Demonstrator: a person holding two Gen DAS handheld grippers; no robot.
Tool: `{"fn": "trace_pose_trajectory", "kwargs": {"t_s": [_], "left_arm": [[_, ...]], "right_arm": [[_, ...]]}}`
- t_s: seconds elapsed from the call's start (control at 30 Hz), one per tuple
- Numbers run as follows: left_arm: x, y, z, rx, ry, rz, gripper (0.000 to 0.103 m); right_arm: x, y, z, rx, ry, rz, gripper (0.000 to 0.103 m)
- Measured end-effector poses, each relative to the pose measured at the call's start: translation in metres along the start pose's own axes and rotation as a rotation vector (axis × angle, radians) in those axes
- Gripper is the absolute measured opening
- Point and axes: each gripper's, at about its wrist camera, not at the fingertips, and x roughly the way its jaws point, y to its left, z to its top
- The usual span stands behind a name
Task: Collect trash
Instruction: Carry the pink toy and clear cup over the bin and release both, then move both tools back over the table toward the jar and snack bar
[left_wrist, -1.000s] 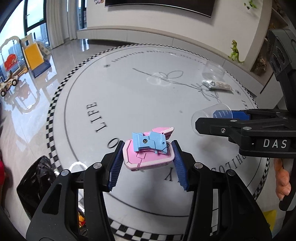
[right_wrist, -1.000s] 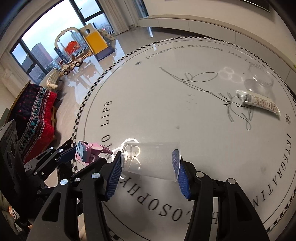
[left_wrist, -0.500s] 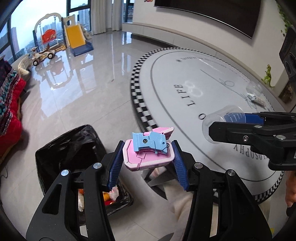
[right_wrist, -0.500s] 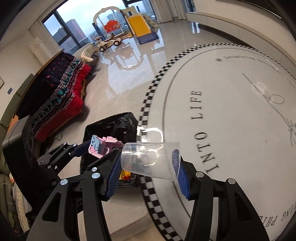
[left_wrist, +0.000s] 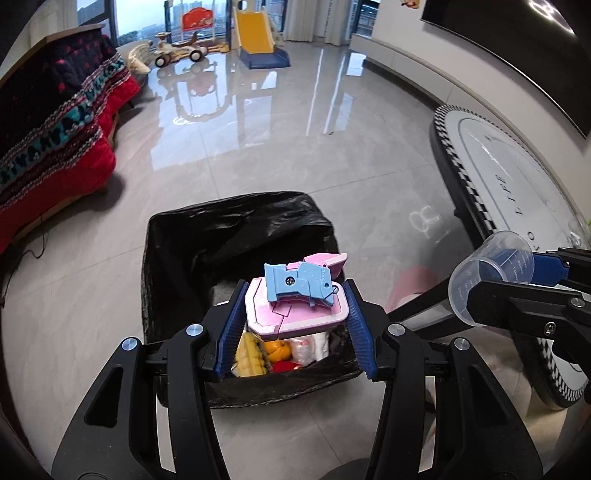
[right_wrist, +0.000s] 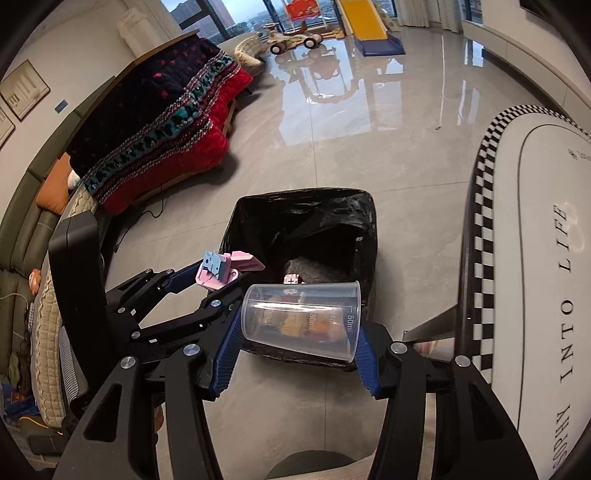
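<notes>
My left gripper is shut on a pink and blue plastic toy and holds it over the open black-lined trash bin on the floor. The bin holds yellow, orange and white trash. My right gripper is shut on a clear 50 ml measuring cup, lying sideways, above the bin's near edge. The cup also shows at the right in the left wrist view. The toy and left gripper show at the left in the right wrist view.
A round white table with a checkered rim stands to the right of the bin. A sofa with a red and dark blanket is at the left. A yellow slide and toy cars stand far back on the glossy floor.
Both grippers have swung left from above the table to over the trash bin, still holding the toy and the cup. The bin is now close below them.
</notes>
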Motion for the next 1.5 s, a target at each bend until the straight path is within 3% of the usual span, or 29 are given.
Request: {"fn": "trace_pose_trajectory", "kwargs": {"t_s": [0.13,0.17,0.2,0.23,0.33,0.47,0.8,1.23,1.5], "left_arm": [[0.002,0.027,-0.006,-0.05,0.019,0.043,0.051],[0.002,0.034,-0.006,-0.067,0.025,0.057,0.061],[0.001,0.041,-0.007,-0.084,0.019,0.083,0.093],[-0.004,0.046,-0.009,-0.094,-0.001,0.111,0.096],[-0.011,0.056,-0.01,-0.107,-0.027,0.144,0.097],[-0.011,0.057,-0.007,-0.115,-0.029,0.122,0.097],[-0.01,0.016,0.003,-0.016,-0.035,0.055,0.097],[-0.022,-0.078,0.029,0.131,-0.064,-0.087,0.097],[-0.024,-0.163,0.041,0.261,-0.061,-0.168,0.097]], "right_arm": [[0.026,0.013,0.008,-0.012,0.06,0.018,0.056],[0.032,0.016,0.01,-0.01,0.076,0.013,0.061],[0.036,0.017,0.011,-0.002,0.075,-0.002,0.071],[0.038,0.018,0.01,0.005,0.069,-0.005,0.072],[0.041,0.018,0.008,0.017,0.073,0.004,0.072],[0.033,0.013,0.006,0.022,0.05,-0.004,0.072],[-0.01,-0.026,-0.001,0.082,-0.022,-0.02,0.072],[-0.08,-0.099,-0.033,0.204,-0.128,-0.05,0.072],[-0.123,-0.163,-0.063,0.316,-0.187,-0.111,0.072]]}}
